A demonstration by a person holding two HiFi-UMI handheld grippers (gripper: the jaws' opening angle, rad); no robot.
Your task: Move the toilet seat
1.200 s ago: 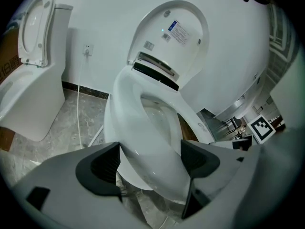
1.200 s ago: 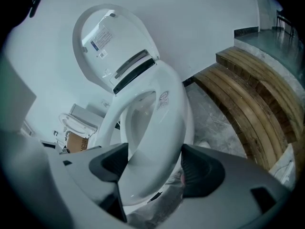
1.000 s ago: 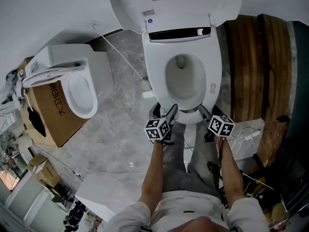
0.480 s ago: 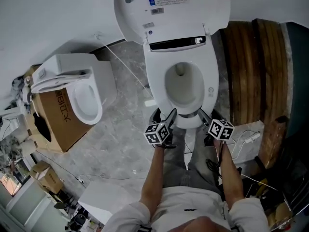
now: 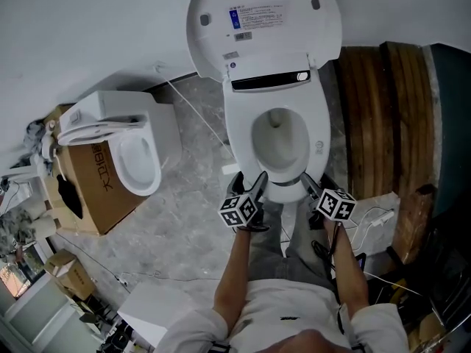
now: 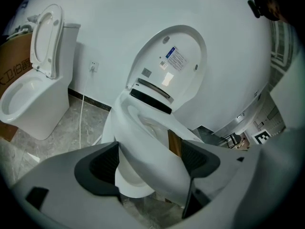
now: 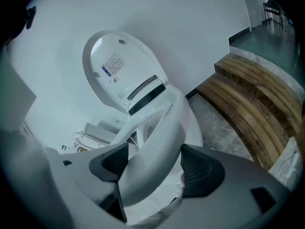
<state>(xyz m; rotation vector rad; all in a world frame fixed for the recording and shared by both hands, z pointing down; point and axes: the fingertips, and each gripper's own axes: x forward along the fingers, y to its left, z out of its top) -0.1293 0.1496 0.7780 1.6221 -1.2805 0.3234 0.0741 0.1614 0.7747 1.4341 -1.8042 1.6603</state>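
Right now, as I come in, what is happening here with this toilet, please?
A person stands holding a gripper in each hand. The left gripper and the right gripper are both closed on the front edge of the toilet seat, one on each side. The lid is already raised, and the seat's front looks tilted up off the bowl. A second toilet stands untouched at the left.

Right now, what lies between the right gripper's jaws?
The toilet seat, gripped at its front edge; the right gripper view shows it.
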